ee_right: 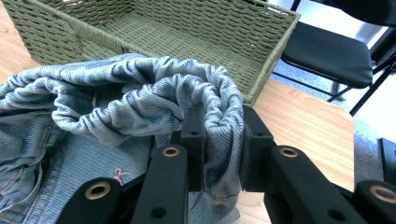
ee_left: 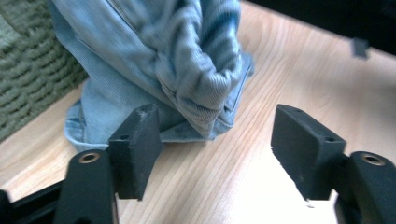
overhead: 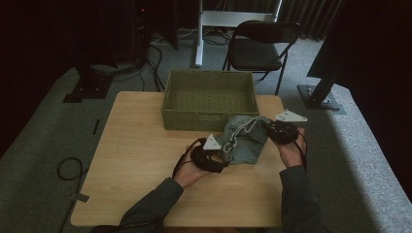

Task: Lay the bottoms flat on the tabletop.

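The jeans [overhead: 245,138] lie bunched on the bench [overhead: 141,155], just near of the basket [overhead: 209,99]. The right gripper [ee_right: 223,140] has its jaws clamped on a gathered fold of denim, lifting that edge, probably for folding. The left gripper [ee_left: 215,140] sits low with jaws open and nothing between them, the jeans' hem just beyond.
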Tool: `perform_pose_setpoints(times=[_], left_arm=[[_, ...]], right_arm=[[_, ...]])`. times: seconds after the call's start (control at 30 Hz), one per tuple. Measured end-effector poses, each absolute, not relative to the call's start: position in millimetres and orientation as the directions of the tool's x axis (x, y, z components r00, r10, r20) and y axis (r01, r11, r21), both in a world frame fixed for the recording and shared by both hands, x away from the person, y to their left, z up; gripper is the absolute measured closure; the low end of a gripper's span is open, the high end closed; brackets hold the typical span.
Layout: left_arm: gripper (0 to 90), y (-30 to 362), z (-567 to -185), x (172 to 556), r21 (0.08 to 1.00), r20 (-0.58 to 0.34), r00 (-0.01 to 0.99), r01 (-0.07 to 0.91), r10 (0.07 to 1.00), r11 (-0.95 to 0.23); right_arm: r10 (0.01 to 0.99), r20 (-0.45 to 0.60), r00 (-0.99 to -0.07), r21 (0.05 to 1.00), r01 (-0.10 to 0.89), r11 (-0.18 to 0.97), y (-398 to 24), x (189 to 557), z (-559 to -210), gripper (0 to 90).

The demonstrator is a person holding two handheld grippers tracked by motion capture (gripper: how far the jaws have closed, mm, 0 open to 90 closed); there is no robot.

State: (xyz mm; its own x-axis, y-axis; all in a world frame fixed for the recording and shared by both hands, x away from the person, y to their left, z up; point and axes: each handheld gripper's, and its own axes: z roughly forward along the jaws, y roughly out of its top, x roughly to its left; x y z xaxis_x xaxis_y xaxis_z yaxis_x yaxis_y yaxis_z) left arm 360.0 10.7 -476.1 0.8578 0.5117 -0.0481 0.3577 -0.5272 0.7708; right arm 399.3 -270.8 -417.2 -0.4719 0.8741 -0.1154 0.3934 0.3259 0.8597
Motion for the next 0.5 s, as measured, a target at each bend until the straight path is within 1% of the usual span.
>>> perform_pose_setpoints(times=[0.07,0.1,0.2,0.27,0.37,0.47,0.5], left_arm=[[32.9,4,-481,366,0.758,-0.045,0.849,0.372,0.527,-0.535],[35.0,2,-482,369,0.754,-0.047,0.846,0.379,0.531,-0.537],[55.7,3,-481,379,0.758,-0.085,0.816,0.426,0.572,-0.495],[66.2,10,-477,383,0.767,-0.081,0.8,0.431,0.594,-0.476],[71.4,22,-469,385,0.782,-0.073,0.787,0.426,0.613,-0.454],[72.3,35,-457,390,0.796,-0.056,0.769,0.419,0.637,-0.436],[72.5,38,-454,391,0.8,-0.057,0.763,0.42,0.643,-0.429]], right_arm=[[0.864,-0.12,-0.488,0.862,0.381,0.335,-270,398,-418,76.0],[0.861,-0.123,-0.493,0.861,0.378,0.34,-270,398,-418,75.9],[0.852,-0.129,-0.508,0.862,0.367,0.35,-268,396,-419,74.9],[0.85,-0.129,-0.511,0.864,0.362,0.349,-270,395,-420,72.9],[0.845,-0.128,-0.519,0.866,0.357,0.351,-273,394,-421,66.9],[0.834,-0.107,-0.541,0.868,0.358,0.344,-277,393,-426,57.5],[0.831,-0.1,-0.548,0.866,0.364,0.344,-278,394,-428,56.0]])
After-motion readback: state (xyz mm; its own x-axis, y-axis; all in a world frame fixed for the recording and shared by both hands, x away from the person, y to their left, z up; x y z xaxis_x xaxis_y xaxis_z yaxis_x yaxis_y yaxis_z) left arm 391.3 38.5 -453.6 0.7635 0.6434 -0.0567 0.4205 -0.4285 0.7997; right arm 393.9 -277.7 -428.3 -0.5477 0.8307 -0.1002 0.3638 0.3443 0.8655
